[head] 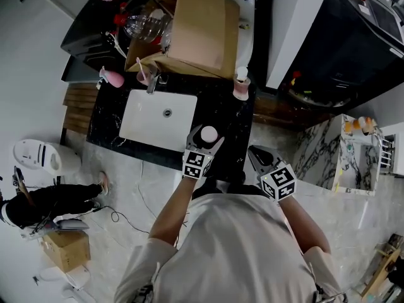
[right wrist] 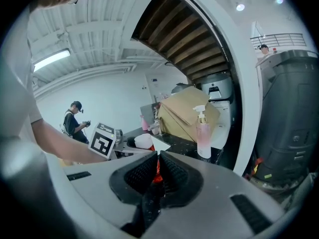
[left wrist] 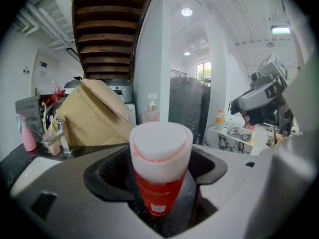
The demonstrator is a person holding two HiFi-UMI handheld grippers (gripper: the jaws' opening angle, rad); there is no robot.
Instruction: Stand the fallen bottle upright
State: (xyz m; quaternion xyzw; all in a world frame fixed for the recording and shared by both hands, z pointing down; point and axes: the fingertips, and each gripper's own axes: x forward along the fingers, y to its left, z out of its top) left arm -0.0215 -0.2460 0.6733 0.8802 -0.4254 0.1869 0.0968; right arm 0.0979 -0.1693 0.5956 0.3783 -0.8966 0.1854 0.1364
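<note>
The bottle [left wrist: 160,180] is red with a broad white cap, and it stands upright on the dark counter [head: 237,122], just right of the sink [head: 144,124] and toward the front edge. The left gripper [head: 206,142] has its jaws spread wide on either side of the bottle, and a gap shows between each pad and the red body, so nothing is gripped. The standing-up looks done, and what remains is probably getting that gripper away cleanly. The jaws should stay fully apart while the gripper draws straight back along the line it points, away from the sink side, with no sideways swing. The bottle is narrow with a wide cap (likely top-heavy), so a brush from either pad could tip it over. Lifting out is riskier, because a pad might catch under the cap's rim. The right gripper [right wrist: 156,169] is to the right of the sink and well clear of the bottle. Its jaws are together on nothing, and it is best kept out of the way there.
</note>
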